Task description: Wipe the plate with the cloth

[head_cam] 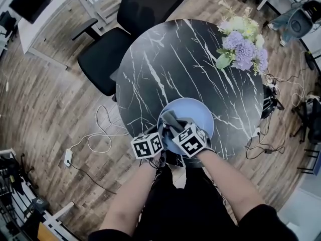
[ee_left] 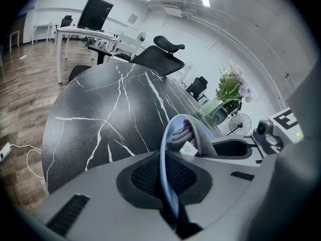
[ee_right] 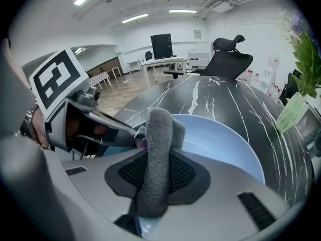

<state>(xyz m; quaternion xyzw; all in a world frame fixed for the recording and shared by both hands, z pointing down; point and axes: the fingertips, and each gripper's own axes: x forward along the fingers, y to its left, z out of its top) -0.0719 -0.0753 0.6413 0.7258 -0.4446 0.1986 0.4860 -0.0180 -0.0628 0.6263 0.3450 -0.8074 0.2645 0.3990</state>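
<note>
Pale blue round plate (head_cam: 199,115) sits at the near edge of the black marble counter (head_cam: 175,59), rim pinched in the left gripper's (ee_left: 168,181) jaws. The right gripper's (ee_right: 153,178) jaws clamp the grey fleecy cloth (ee_right: 159,132) on it. Hard strokes could lever that thin rim free, tipping the plate off.

Office: swivel chair (head_cam: 150,6), white desk (head_cam: 55,6), monitor (head_cam: 31,1).
</note>
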